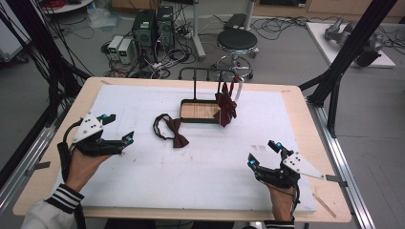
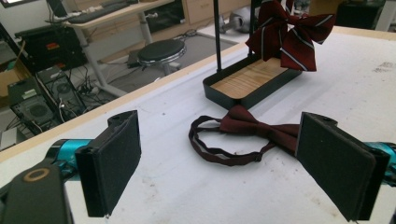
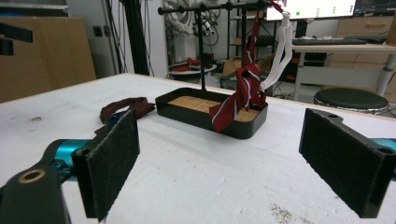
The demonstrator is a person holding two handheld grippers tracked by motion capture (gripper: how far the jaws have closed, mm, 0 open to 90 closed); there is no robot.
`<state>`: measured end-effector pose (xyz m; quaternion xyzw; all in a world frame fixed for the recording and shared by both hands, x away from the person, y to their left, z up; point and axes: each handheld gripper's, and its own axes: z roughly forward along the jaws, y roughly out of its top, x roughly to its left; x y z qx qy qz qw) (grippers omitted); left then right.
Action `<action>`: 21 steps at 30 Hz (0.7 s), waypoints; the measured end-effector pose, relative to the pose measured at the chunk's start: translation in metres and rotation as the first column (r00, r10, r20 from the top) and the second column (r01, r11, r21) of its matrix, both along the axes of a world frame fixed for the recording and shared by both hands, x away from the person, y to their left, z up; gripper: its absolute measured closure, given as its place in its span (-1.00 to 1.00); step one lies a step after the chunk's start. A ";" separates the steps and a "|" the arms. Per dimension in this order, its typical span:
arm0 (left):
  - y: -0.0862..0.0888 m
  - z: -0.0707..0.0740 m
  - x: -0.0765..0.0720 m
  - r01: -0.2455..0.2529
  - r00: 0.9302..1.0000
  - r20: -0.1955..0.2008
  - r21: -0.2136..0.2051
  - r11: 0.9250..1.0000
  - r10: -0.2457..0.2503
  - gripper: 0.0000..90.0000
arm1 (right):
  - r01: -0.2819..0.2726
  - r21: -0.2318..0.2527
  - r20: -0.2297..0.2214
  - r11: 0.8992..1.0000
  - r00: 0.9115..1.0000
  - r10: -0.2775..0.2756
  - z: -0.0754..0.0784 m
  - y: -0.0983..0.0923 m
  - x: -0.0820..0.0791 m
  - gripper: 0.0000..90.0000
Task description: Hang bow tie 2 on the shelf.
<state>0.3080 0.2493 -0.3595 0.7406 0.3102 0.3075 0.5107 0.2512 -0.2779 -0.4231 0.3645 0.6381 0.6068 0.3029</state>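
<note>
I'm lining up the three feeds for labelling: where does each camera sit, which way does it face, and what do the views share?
High view: above the person's side, looking forward and down on the table; both forearms, left gripper and right gripper enter from below.
Left gripper view: rides the left gripper, jaws open, facing the plain bow tie.
Right gripper view: rides the right gripper, jaws open, facing the tray stand with the striped bow tie.
Shared: all three show both ties and the stand.

Beyond my table I see a grey floor with a black round stool (image 1: 237, 40) and two computer towers (image 1: 154, 26) amid tangled cables. A desk carrying a monitor (image 3: 322, 8) stands behind
</note>
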 end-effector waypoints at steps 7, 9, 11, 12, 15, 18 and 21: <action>-0.019 0.005 0.012 0.027 0.998 -0.065 0.048 0.998 -0.024 -0.67 | 0.005 0.006 0.017 1.000 1.000 -0.005 -0.004 0.001 0.000 -0.75; -0.025 0.004 0.015 0.040 0.996 -0.086 0.065 0.997 -0.034 -0.67 | 0.003 0.015 0.020 1.000 1.000 -0.004 -0.005 0.001 0.000 -0.75; -0.031 0.002 0.018 0.045 0.994 -0.106 0.068 0.997 -0.038 -0.67 | 0.002 0.016 0.030 1.000 1.000 -0.002 -0.006 0.000 0.000 -0.75; -0.033 0.002 0.020 0.047 0.992 -0.119 0.075 0.996 -0.038 -0.67 | 0.002 0.014 0.030 1.000 1.000 -0.002 -0.006 0.000 0.000 -0.75; -0.042 0.001 0.027 0.043 0.988 -0.154 0.090 0.995 -0.029 -0.67 | 0.009 0.021 0.028 1.000 1.000 -0.009 -0.008 0.000 0.000 -0.75; -0.052 0.000 0.033 0.035 0.984 -0.175 0.118 0.992 -0.014 -0.67 | 0.012 0.020 0.023 1.000 1.000 -0.013 -0.010 0.000 0.001 -0.75; -0.062 0.001 0.038 0.043 0.981 -0.192 0.133 0.990 -0.016 -0.67 | 0.014 0.019 0.018 1.000 1.000 -0.015 -0.012 0.001 0.002 -0.75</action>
